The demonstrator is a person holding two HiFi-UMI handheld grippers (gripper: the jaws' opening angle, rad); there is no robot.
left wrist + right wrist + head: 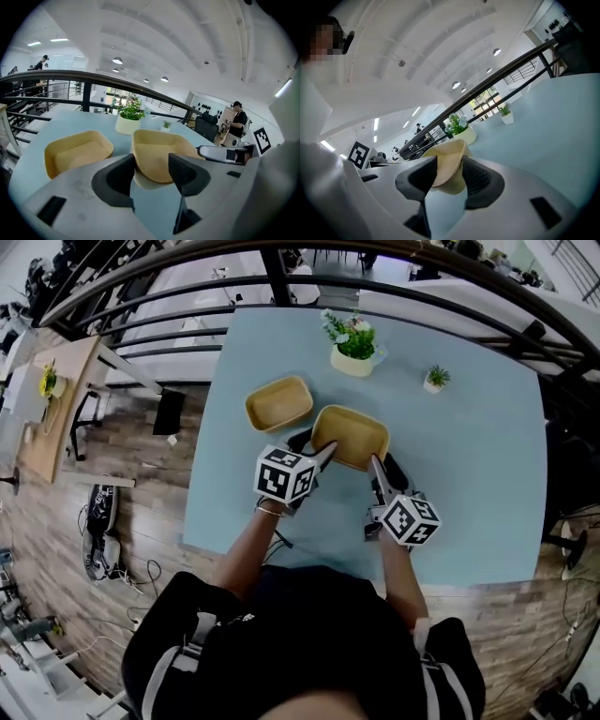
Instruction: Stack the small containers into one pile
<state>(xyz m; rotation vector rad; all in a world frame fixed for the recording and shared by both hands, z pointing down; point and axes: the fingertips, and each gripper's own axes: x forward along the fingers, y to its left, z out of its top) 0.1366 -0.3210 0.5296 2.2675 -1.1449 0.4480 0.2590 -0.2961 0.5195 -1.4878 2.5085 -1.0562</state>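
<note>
Held container [351, 436] open side up; long axis runs crosswise from one gripper to the other, near edge lifted clear of the pale blue surface [469, 484]; far edge cannot be judged.

Both forearms reach forward side by side, marker cubes uppermost.

Left gripper [314, 444] angled inward to the right; its fingers [119, 180] part-closed across the container's near-left corner, one outside the wall, one over the inside.

Right gripper [382, 467] points ahead, slightly left; its fingers [480, 183] pinch the near-right rim, tan wall filling the gap between them.

Second container [278, 402] lies flat beyond and left of the left fingers, just beside the held one, open side up.
</note>
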